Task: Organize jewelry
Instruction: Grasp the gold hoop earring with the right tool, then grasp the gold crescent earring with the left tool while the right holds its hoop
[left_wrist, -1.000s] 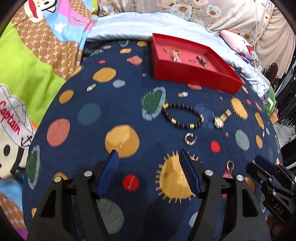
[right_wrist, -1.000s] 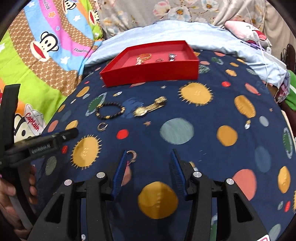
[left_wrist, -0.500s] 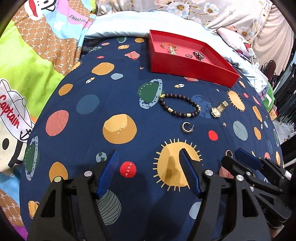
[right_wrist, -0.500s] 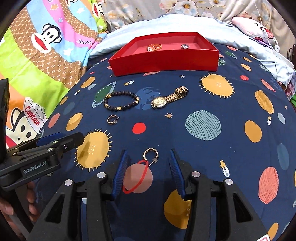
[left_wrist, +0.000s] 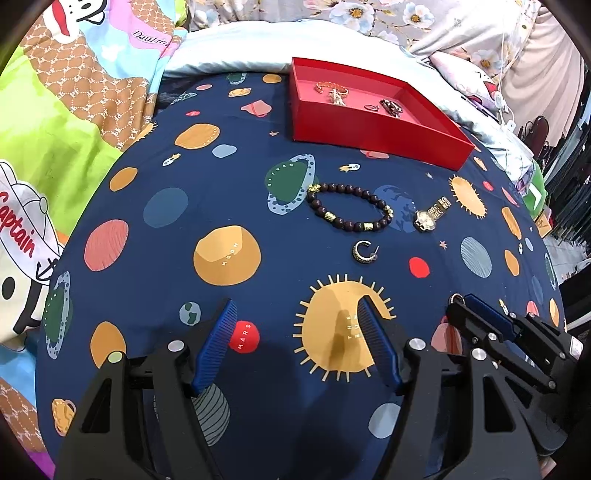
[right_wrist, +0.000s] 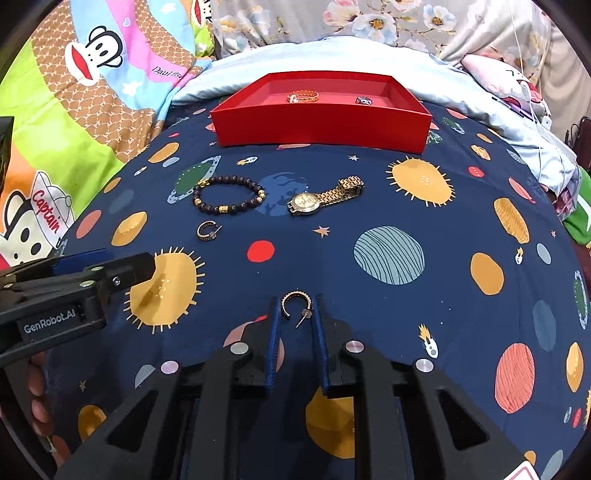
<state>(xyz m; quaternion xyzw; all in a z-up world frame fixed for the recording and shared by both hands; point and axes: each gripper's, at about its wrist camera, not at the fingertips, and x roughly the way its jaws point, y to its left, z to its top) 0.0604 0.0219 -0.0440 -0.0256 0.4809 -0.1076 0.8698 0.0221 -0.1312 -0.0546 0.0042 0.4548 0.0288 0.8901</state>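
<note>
With its jaws just closing around a gold hoop earring (right_wrist: 293, 305) at six o'clock on the planet-print bedspread (right_wrist: 369, 177), the right gripper (right_wrist: 295, 314) pinches it; the left gripper (left_wrist: 295, 325) gapes wide, empty.

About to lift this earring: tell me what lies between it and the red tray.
The watch and beaded bracelet lie on the cloth between the earring and the tray; lifted over them, nothing blocks.
</note>
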